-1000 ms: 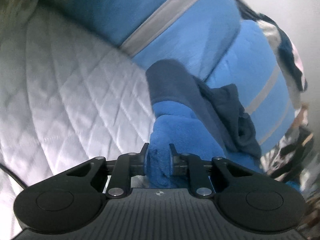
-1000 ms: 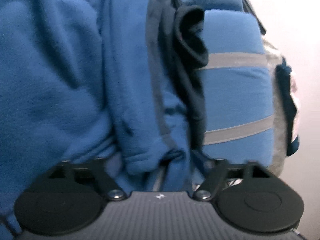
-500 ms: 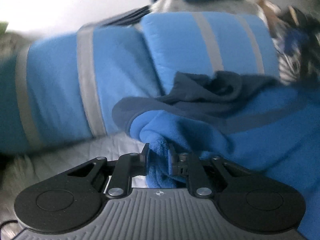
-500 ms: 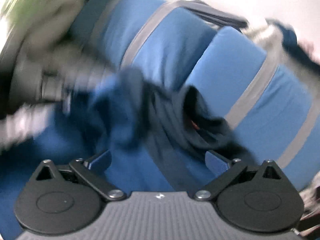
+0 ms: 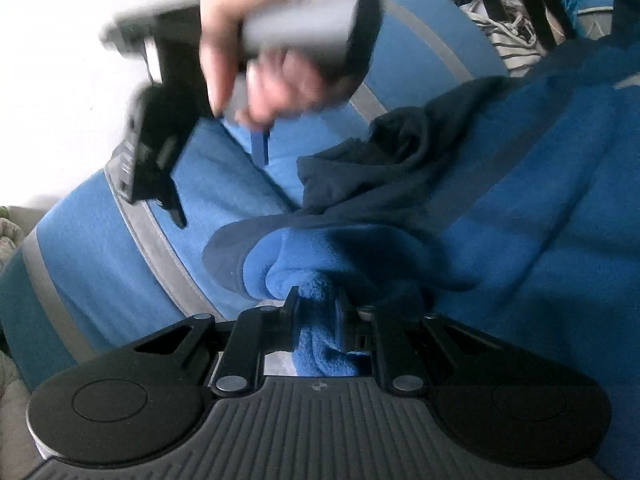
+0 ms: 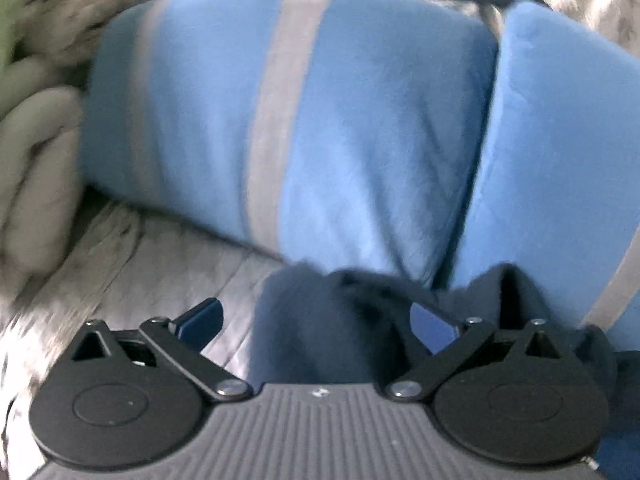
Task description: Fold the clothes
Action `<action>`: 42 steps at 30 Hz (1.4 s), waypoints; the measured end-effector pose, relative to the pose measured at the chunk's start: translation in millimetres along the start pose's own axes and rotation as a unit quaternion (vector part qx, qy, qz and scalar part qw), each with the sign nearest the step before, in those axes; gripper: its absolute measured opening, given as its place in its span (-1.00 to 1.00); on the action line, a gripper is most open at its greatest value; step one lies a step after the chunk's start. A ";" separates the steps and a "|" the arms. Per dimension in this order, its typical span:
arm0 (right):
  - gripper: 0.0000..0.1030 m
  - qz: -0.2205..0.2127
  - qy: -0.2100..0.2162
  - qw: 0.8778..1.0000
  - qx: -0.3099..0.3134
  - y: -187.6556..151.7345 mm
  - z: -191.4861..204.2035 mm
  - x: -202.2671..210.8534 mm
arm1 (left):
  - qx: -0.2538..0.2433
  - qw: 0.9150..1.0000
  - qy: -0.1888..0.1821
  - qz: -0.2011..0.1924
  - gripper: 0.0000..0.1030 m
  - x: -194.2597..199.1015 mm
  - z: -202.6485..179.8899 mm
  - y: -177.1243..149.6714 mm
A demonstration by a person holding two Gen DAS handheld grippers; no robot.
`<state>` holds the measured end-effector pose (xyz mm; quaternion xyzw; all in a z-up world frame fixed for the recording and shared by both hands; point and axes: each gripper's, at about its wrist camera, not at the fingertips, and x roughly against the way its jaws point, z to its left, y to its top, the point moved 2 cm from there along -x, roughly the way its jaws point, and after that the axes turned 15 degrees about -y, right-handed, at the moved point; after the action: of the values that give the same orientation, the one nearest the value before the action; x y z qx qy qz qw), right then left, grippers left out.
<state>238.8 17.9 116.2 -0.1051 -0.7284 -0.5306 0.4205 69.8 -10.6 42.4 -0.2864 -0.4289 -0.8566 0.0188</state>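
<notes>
Between left tongs [image 5: 316,312]: pinched blue fleece [image 5: 520,208].

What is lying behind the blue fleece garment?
Behind the blue fleece garment lie light-blue cushions with grey stripes. Their lower part, right of the left gripper, is covered.

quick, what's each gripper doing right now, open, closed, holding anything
Left gripper: closed on a bunched fold of the blue fleece garment.
Right gripper: open, gripping nothing.
</notes>
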 end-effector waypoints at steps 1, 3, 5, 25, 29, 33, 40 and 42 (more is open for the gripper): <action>0.67 0.012 0.010 1.000 -0.018 2.0 -3.8 -13.1 | 0.003 1.000 -0.004 -0.002 -0.70 1.2 1.6 0.1; 0.24 0.040 0.039 0.997 -0.051 0.4 -10.9 -37.5 | 0.015 1.000 -0.010 -0.001 -0.70 1.3 6.1 -0.6; -0.68 0.055 0.057 0.995 -0.067 -5.2 -15.0 -52.6 | 0.030 0.999 -0.014 0.001 -0.70 0.6 11.1 -1.6; 0.88 0.039 -0.051 0.998 0.020 9.0 3.0 13.6 | 0.015 1.000 -0.013 -0.001 -0.72 -1.1 -3.1 -4.1; 0.90 0.124 -0.072 0.987 0.070 -0.5 43.0 -5.5 | -0.019 1.000 -0.002 -0.002 -0.72 -3.9 -13.5 -1.0; 0.85 0.189 -0.141 0.969 0.075 -8.1 59.5 -47.6 | -0.051 0.999 0.005 -0.007 -0.72 2.2 -22.2 -3.4; -0.65 0.176 -0.110 0.976 -0.068 -2.6 12.1 -62.0 | 0.122 0.992 -0.025 0.015 -0.72 2.3 25.9 -17.5; -0.65 0.178 -0.085 0.973 -0.120 -3.0 -9.2 -57.7 | 0.225 0.972 -0.059 0.019 -0.73 5.2 51.9 -26.5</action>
<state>277.6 25.7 73.1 -0.3275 -0.6623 -0.5195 0.4291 82.7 46.0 50.2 -0.3329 -0.6056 -0.7190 0.0743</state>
